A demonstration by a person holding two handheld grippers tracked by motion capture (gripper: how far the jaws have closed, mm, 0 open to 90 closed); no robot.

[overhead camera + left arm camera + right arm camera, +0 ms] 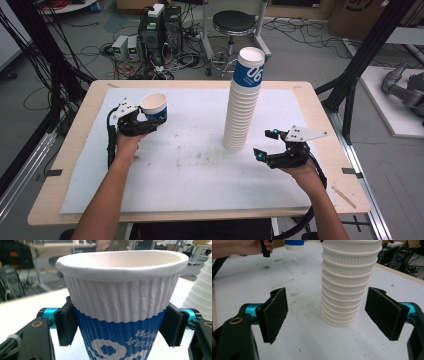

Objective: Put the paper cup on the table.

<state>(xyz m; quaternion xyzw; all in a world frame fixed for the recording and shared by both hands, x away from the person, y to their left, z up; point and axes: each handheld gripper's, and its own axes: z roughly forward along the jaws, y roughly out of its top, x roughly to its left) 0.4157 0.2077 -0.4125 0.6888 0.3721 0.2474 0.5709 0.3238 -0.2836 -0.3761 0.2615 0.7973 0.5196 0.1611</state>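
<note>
— White-and-blue paper cup (122, 312): where does it sit against the left gripper (142, 122)?

— Right between the jaws. In the left gripper view both black pads press on its ribbed wall, one on each side, roughly where the white upper band meets the blue lower one. The jaws are partly closed, clamped on the cup.

— Upright?

— Yes, mouth up. In the high view it is over the far left part of the white mat (190, 170), and the right gripper view shows its base clear of the surface.

— And the right gripper (327, 315)?

— Jaws wide apart, nothing between the pads. It is over the near right side of the mat.

— How does the tall stack of cups (243, 105) lie relative to it?

— Just beyond the fingertips. In the right gripper view the bottom of the stack stands centred in the gap between the two pads but farther off, touching neither. In the high view the stack is left of and slightly beyond that gripper, near the middle of the mat, leaning a little to the right toward its top.

— Stack and held cup?

— Well apart; the cup is off to the stack's left.
</note>
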